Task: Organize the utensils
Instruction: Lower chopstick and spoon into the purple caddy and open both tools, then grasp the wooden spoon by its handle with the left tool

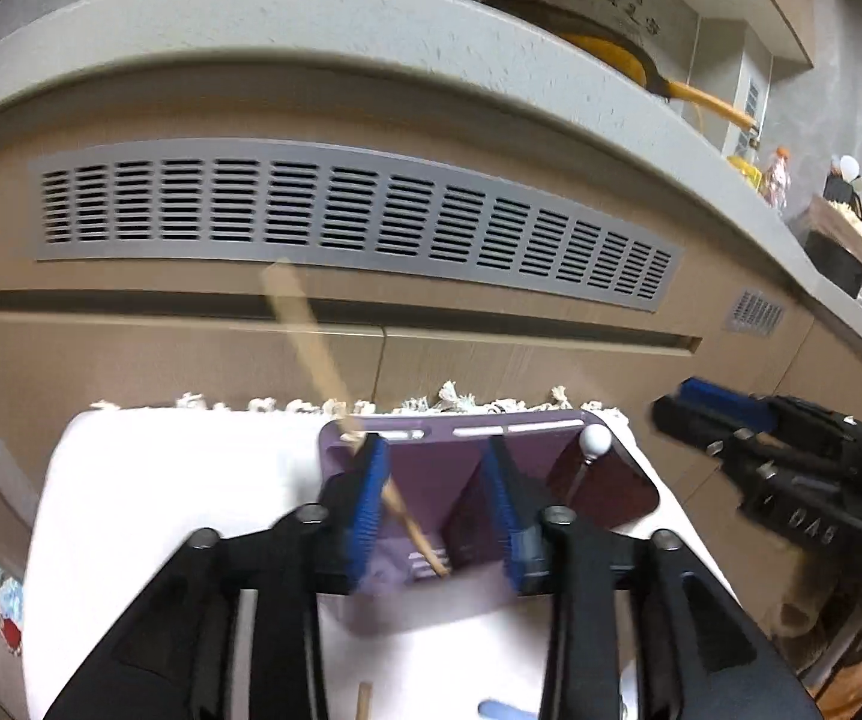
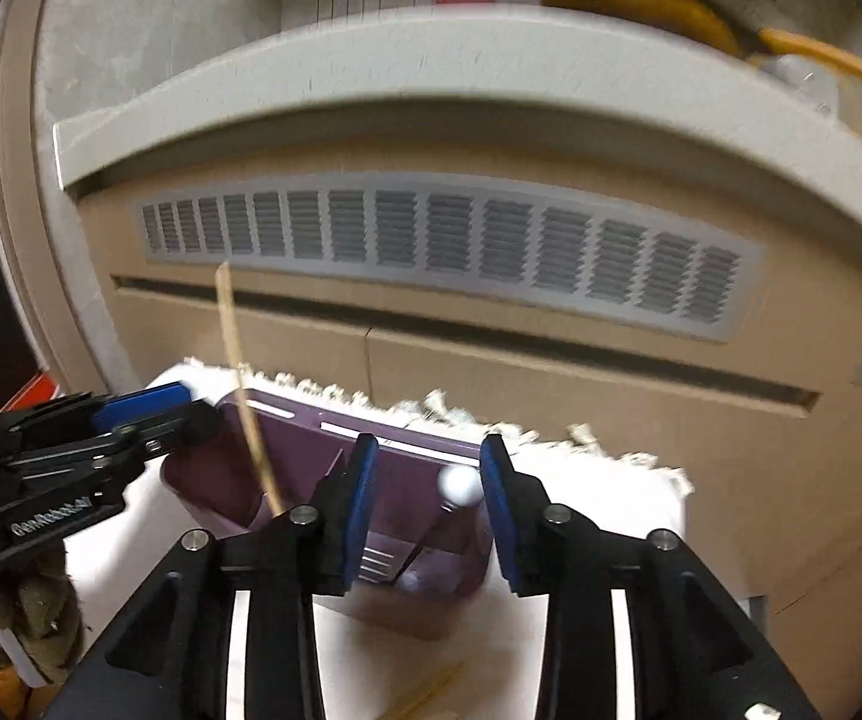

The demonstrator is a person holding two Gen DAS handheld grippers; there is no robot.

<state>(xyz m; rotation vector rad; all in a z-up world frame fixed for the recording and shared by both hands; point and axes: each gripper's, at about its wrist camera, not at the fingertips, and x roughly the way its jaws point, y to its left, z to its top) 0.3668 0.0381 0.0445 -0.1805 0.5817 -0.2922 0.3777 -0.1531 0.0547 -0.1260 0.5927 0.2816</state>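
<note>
A purple utensil holder [image 1: 431, 471] [image 2: 305, 447] with several compartments stands on a white fringed cloth [image 1: 161, 510] [image 2: 587, 486]. A wooden chopstick [image 1: 311, 336] [image 2: 239, 372] stands in its left compartment, leaning left past the rim. A dark utensil with a white ball end [image 1: 594, 441] [image 2: 460, 485] stands in the right compartment. My left gripper [image 1: 436, 450] hangs open over the holder, the chopstick just beside its left finger and not pinched. My right gripper [image 2: 429, 450] is open over the right side, with the ball-ended utensil seen between its fingers but untouched.
A loose chopstick [image 1: 364, 699] [image 2: 425, 696] and a pale blue item [image 1: 503, 711] lie on the cloth near me. Behind stands a beige cabinet front with a grey vent grille [image 1: 341, 210] [image 2: 461, 240]. On the counter above it sits a yellow pan [image 1: 617, 54].
</note>
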